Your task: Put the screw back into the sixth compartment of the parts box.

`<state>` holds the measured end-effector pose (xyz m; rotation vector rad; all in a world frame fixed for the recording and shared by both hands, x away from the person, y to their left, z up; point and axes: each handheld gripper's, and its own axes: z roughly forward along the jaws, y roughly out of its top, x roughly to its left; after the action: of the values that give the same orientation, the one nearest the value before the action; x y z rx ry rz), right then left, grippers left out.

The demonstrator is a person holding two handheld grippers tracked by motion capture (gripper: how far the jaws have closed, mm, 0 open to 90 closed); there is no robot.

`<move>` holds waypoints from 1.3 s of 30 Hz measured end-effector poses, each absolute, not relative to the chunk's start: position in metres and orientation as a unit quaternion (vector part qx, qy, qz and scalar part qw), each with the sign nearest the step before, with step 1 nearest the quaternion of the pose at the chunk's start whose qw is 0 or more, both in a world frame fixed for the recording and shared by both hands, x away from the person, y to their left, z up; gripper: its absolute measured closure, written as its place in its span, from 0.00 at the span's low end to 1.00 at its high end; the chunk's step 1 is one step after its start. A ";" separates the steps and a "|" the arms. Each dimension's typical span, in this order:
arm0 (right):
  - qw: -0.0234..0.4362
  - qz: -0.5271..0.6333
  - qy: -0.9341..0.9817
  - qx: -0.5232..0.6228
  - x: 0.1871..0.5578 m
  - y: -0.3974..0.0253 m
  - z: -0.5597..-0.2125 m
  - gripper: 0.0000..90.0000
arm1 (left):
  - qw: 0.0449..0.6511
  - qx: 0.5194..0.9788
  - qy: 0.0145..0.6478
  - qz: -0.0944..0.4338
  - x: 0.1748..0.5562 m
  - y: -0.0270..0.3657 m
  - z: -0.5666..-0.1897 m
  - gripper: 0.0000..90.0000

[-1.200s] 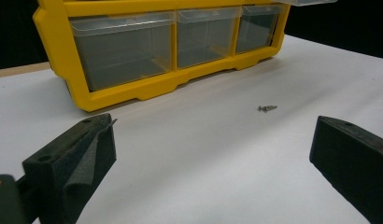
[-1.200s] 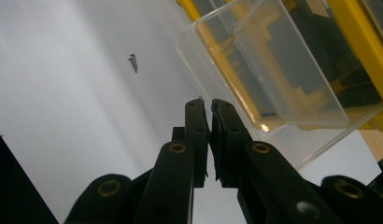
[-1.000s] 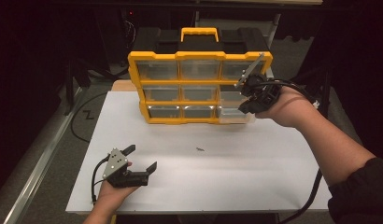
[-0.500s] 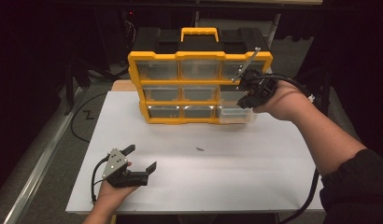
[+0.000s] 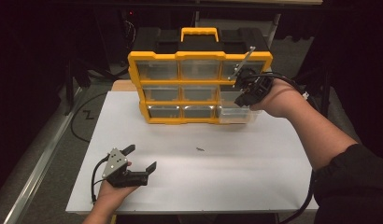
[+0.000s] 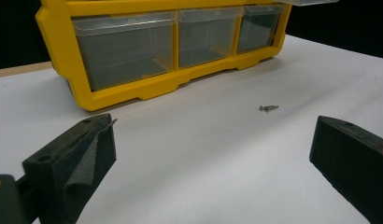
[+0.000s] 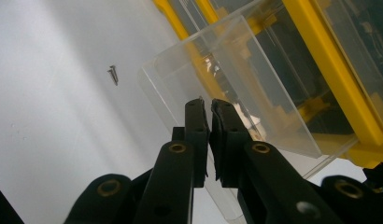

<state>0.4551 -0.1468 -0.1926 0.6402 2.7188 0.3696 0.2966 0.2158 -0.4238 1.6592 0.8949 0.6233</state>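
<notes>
A: Why is the right tongs point(image 5: 242, 91) sitting right of centre in the high view, against the yellow plastic organiser with clear drawers point(image 5: 199, 91)?

B: It's hovering over the clear plastic drawer point(image 5: 236, 113) that is sticking out of the bottom right slot. In the right gripper view its jaws are pressed together with nothing between them, just above the drawer's front wall point(image 7: 213, 79); I judge it's either just dropped something in or is about to push the drawer home

A: And the left tongs point(image 5: 142, 160)?

B: Resting at the lower left on the white table point(image 5: 255, 163), jaws spread wide and empty, probably waiting. A small dark screw point(image 5: 199, 149) is lying loose mid-table, well apart from both
</notes>
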 end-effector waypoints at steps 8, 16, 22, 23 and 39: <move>0.164 0.123 0.951 0.232 0.463 -0.146 -0.196 0.97 | 0.547 0.700 0.377 0.263 0.297 0.216 -0.424 0.01; 0.160 0.119 0.950 0.240 0.472 -0.147 -0.201 0.97 | 0.546 0.700 0.378 0.263 0.297 0.217 -0.423 0.01; 0.157 0.121 0.950 0.243 0.474 -0.147 -0.203 0.94 | 0.546 0.700 0.378 0.263 0.297 0.217 -0.424 0.01; 0.155 0.123 0.950 0.243 0.475 -0.147 -0.203 0.88 | 0.546 0.700 0.378 0.262 0.297 0.217 -0.424 0.01; 0.165 0.142 0.947 0.238 0.444 -0.147 -0.185 0.78 | 0.546 0.701 0.377 0.262 0.297 0.215 -0.424 0.01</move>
<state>0.4441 -0.1467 -0.1846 0.6775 2.6970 0.4031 0.2969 0.2154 -0.4238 1.6610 0.8931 0.6210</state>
